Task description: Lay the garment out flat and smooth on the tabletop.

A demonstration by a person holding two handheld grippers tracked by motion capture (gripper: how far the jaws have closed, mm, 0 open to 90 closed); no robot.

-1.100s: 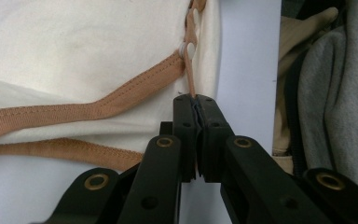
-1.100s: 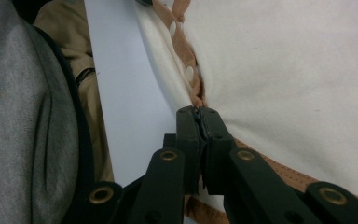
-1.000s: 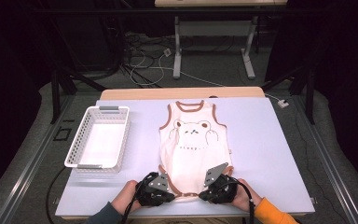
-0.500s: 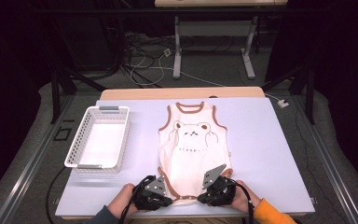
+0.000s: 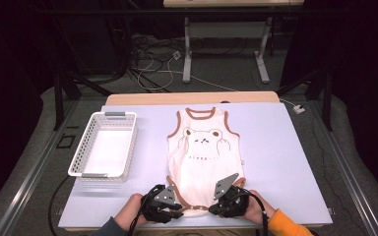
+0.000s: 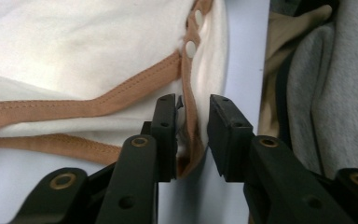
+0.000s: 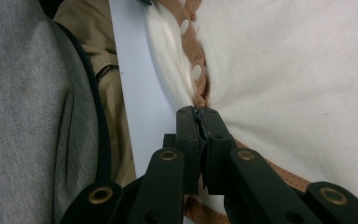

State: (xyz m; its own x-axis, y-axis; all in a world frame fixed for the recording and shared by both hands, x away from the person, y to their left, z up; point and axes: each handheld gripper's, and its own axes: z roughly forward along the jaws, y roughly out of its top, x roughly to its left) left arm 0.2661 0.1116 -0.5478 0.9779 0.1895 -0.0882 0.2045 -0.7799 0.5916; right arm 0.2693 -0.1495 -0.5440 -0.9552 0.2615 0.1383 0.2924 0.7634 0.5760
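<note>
Left tool just opening, jaws slack around the bodysuit hem; right tool clamped on the hem. Bodysuit flat mid-surface. Likely releasing after smoothing; next, right lets go.

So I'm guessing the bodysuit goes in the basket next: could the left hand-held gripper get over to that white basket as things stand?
Probably yes. The left hand-held gripper has just been opening off the bodysuit hem, which is between its jaws, and the table between it and the white basket looks bare.
</note>
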